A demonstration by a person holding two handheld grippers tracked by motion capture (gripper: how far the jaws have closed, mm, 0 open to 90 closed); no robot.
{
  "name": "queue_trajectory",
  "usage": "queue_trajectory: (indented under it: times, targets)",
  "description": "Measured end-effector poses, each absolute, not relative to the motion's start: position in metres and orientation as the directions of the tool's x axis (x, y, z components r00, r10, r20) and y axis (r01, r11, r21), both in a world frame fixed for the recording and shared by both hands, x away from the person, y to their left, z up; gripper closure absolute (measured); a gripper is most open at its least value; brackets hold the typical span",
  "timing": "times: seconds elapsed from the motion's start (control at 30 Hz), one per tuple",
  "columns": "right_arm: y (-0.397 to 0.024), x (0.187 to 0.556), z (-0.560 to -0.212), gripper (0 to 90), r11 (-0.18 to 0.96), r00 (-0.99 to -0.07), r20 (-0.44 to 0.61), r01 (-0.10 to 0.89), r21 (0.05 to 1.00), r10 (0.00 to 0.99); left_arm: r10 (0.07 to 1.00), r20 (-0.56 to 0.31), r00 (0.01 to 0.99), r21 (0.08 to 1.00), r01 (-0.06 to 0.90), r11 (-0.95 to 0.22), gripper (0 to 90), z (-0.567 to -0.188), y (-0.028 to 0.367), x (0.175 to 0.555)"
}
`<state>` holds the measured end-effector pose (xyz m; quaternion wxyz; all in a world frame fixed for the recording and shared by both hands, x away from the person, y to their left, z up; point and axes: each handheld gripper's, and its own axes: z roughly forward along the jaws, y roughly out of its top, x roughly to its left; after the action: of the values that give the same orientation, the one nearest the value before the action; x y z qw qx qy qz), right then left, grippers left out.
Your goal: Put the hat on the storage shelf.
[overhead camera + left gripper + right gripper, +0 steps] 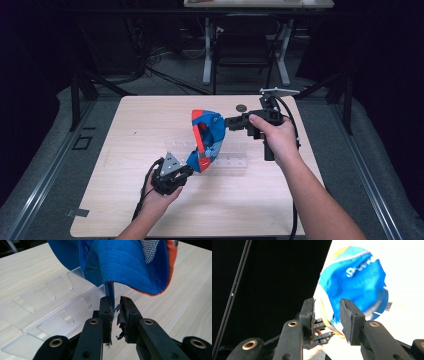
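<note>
My left tongs (115, 305) stood slightly apart around the blue cap (207, 140)'s edge; my right tongs (327, 312) gaped, cap fabric between them.

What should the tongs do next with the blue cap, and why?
Probably draw both tongs back from the cap. The left tongs and right tongs stand open around its edges, no longer pinching, and the cap sits over the clear rack.

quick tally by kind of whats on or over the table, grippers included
cap, blue with red-orange trim: 1
clear plastic rack: 1
small dark round thing on the table: 1
grippers: 2, the left gripper and the right gripper
total: 5
</note>
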<state>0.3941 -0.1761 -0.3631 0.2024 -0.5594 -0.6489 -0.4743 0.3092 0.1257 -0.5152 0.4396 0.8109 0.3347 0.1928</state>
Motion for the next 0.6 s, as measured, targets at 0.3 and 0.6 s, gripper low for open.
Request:
queue_trajectory:
  times: [0.3, 0.6]
  targets:
    - [-0.183, 0.390, -0.362, 62.8, -0.061, -0.312, 0.764, 0.908, 0.415, 0.564, 0.723, 0.006, 0.691, 0.846, 0.382, -0.372, 69.9, -0.516, 0.136, 0.308]
    - [-0.188, 0.384, -0.364, 57.8, -0.063, -0.329, 0.729, 0.889, 0.453, 0.600, 0.729, -0.016, 0.685, 0.848, 0.396, -0.353, 57.8, -0.519, 0.151, 0.304]
